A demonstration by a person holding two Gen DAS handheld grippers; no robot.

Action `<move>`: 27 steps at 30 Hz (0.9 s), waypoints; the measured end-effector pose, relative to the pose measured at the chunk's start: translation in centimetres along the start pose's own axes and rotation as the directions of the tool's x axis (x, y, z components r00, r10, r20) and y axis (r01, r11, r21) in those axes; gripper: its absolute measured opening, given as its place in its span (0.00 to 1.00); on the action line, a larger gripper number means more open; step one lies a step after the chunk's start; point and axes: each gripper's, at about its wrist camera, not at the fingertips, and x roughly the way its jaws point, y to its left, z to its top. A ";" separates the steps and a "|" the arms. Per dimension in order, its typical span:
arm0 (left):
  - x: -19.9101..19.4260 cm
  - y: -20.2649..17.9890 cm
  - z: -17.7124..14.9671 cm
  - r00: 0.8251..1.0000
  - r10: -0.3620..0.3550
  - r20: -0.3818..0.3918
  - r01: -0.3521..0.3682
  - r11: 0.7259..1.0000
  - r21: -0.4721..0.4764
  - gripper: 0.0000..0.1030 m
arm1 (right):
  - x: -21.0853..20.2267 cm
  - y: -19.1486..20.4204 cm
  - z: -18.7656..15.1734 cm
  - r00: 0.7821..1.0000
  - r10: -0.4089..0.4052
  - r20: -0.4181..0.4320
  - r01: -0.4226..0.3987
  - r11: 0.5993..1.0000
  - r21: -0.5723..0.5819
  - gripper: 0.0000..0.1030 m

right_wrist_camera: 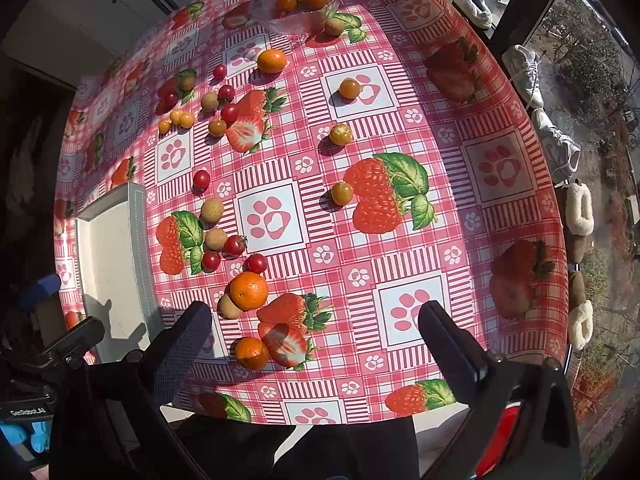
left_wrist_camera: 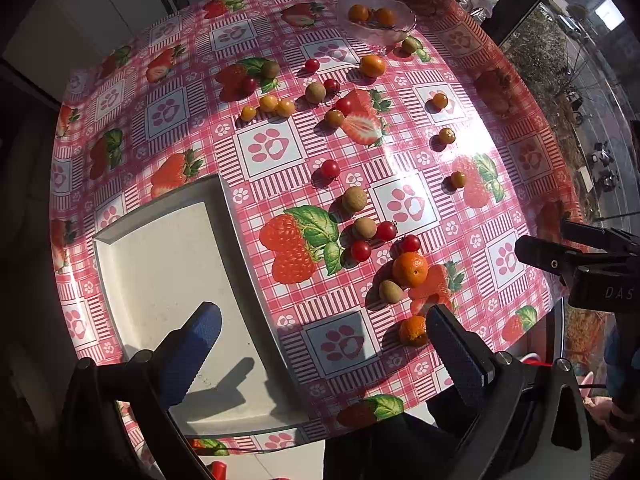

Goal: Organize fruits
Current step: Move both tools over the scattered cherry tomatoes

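Left hand-held gripper [left_wrist_camera: 320, 344]: spread wide, empty, poised over white tray [left_wrist_camera: 168, 280] near edge. Right hand-held gripper [right_wrist_camera: 316, 334]: spread wide too, empty, touching nothing. Nearest small orange [right_wrist_camera: 251, 353] lying between its fingers on tabletop [right_wrist_camera: 480, 208]; larger orange [right_wrist_camera: 249, 290] just beyond, against a brown fruit. Probably best: descend straight, centre fruit, close gently to prevent rolling. Glass bowl [right_wrist_camera: 296, 20] at far edge holding two oranges.

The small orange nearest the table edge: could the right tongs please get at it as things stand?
Probably yes: the right tongs are open, and the small orange lies between the fingers with nothing on top; only printed strawberries lie beside it.
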 end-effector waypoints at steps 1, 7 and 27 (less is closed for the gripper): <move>0.2 -0.1 0.1 1.000 0.002 -0.014 -0.002 1.000 0.000 1.00 | 0.1 -0.1 -0.1 1.000 -0.002 -0.002 0.002 1.000 0.003 1.00; 1.0 -0.3 0.7 0.999 0.016 -0.036 -0.016 1.000 -0.006 1.00 | 1.0 -0.9 -0.6 0.999 0.011 -0.045 -0.010 1.000 0.023 1.00; 9.5 -1.0 7.5 0.995 0.094 -0.032 -0.096 0.994 -0.055 1.00 | 7.3 -2.7 1.6 0.992 -0.024 -0.121 0.025 1.000 0.006 1.00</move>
